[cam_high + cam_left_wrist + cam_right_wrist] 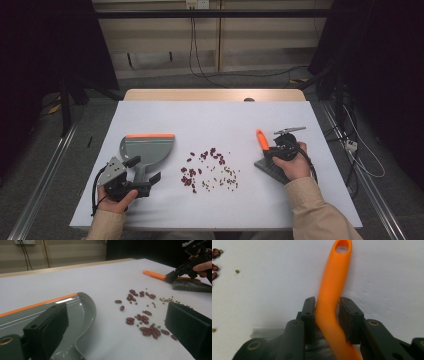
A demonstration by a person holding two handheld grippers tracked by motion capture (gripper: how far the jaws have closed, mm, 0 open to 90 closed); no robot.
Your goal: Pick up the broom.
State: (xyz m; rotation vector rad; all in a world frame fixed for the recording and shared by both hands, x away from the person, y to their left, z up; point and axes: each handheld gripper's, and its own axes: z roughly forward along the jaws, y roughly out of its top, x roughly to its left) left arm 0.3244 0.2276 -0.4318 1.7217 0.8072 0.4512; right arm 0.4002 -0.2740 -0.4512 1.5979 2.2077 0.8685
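A grey dustpan [150, 146] with an orange front lip lies left of centre on the white table; its pan [75, 312] also shows in the left gripper view. My left gripper [145, 169] [116, 315] is open, jaws wide apart astride the dustpan's handle [141, 172]. Red beans [191, 172] [147, 323] and small green ones [227, 175] lie scattered mid-table. A brush with an orange handle [261, 139] [332, 282] and grey bristles [267, 167] lies on the right. My right gripper [274, 150] [327, 301] is shut on that handle.
The white sheet [215, 120] covers a wooden table whose far edge [215, 94] shows bare. Black frames and cables stand on the floor around it. Between beans and brush is open table surface.
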